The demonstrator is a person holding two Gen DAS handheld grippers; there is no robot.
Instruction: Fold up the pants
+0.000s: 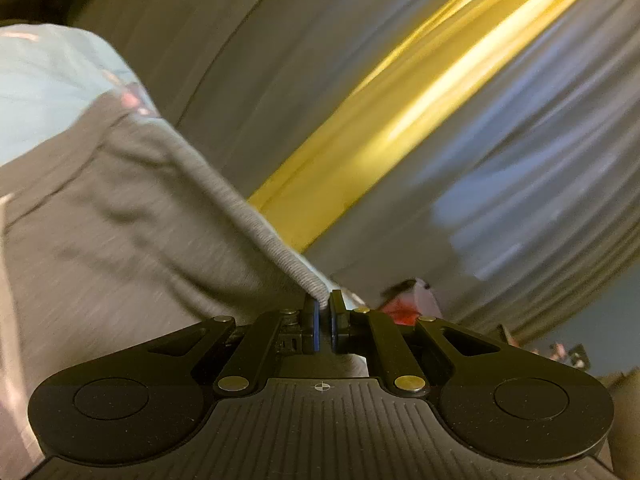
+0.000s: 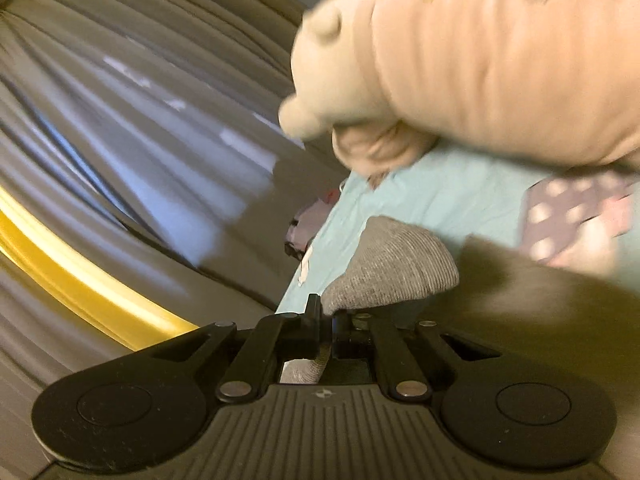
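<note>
Grey pleated curtains [image 1: 540, 184] with a bright yellow band [image 1: 400, 92] running diagonally fill the background of the left wrist view, all of it smeared by motion blur. Ahead of the left gripper [image 1: 324, 312] and spreading to its left are the grey pants [image 1: 120, 208], their ribbed band [image 1: 260, 236] running down in a taut line straight into the gripper's tips. The jaws are pressed together on that ribbed edge, with the blue pads [image 1: 317, 328] showing at the pinch. Beyond the pants, far to the left, lies a pale teal sheet [image 1: 48, 80]. Just right of the fingertips sits a small blurred red and pink item [image 1: 408, 304] that cannot be identified.

Curtains [image 2: 140, 100] and the yellow band [image 2: 80, 280] appear again in the right wrist view, to the left of the right gripper [image 2: 326, 324]. Its jaws are drawn close on grey ribbed fabric of the pants [image 2: 388, 268], which bulges up just ahead and slightly right of the tips, while a strip of it passes down between the fingers toward the body of the tool. Beyond that fabric lies the teal sheet [image 2: 440, 196]. Above and further ahead hangs a large beige ribbed cloth [image 2: 480, 64], heavily blurred. To the far right rests a purple cloth with pale dots [image 2: 568, 212].
</note>
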